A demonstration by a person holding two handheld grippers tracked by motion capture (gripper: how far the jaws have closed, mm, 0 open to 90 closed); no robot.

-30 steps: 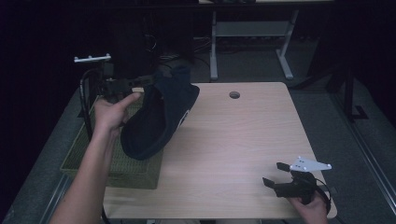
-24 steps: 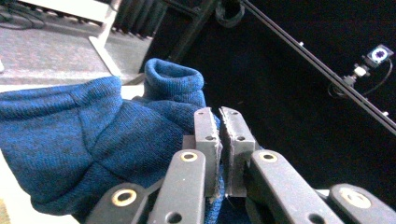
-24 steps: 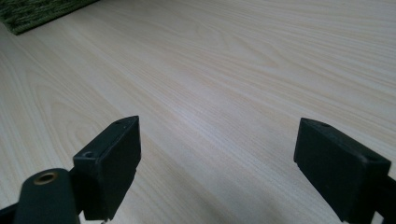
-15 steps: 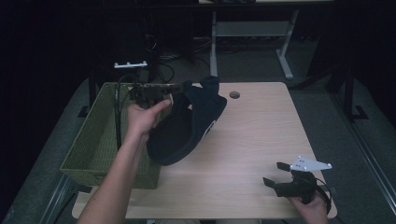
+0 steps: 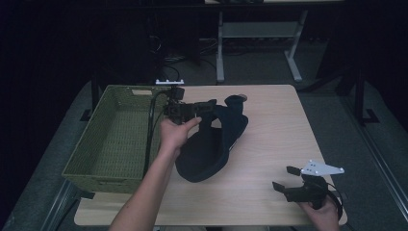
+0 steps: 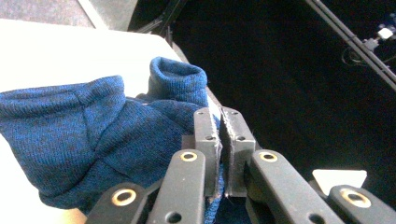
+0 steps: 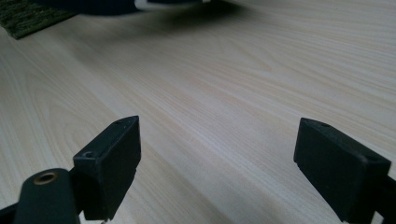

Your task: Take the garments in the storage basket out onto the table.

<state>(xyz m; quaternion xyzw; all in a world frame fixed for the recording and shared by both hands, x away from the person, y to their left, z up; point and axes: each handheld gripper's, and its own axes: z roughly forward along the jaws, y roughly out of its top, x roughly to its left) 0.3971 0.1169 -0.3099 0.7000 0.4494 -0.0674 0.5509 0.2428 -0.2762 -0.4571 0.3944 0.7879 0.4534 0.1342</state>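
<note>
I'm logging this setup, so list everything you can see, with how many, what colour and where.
Knit garment: one, dark blue, on the table beside the basket, a fold of it pinched in the left claw.
Basket: one, olive green, woven, on the left end of the table.
Table: one, light wood top with a round hole near its far edge.
Desk frame: one, pale metal legs, on the floor beyond the table.
Cables: several, dark, on the floor behind the basket.
Left claw: one, black, shut on the garment above the table near the basket.
Right claw: one, black with a grey plate on top, open, low over the table's near right corner.
</note>
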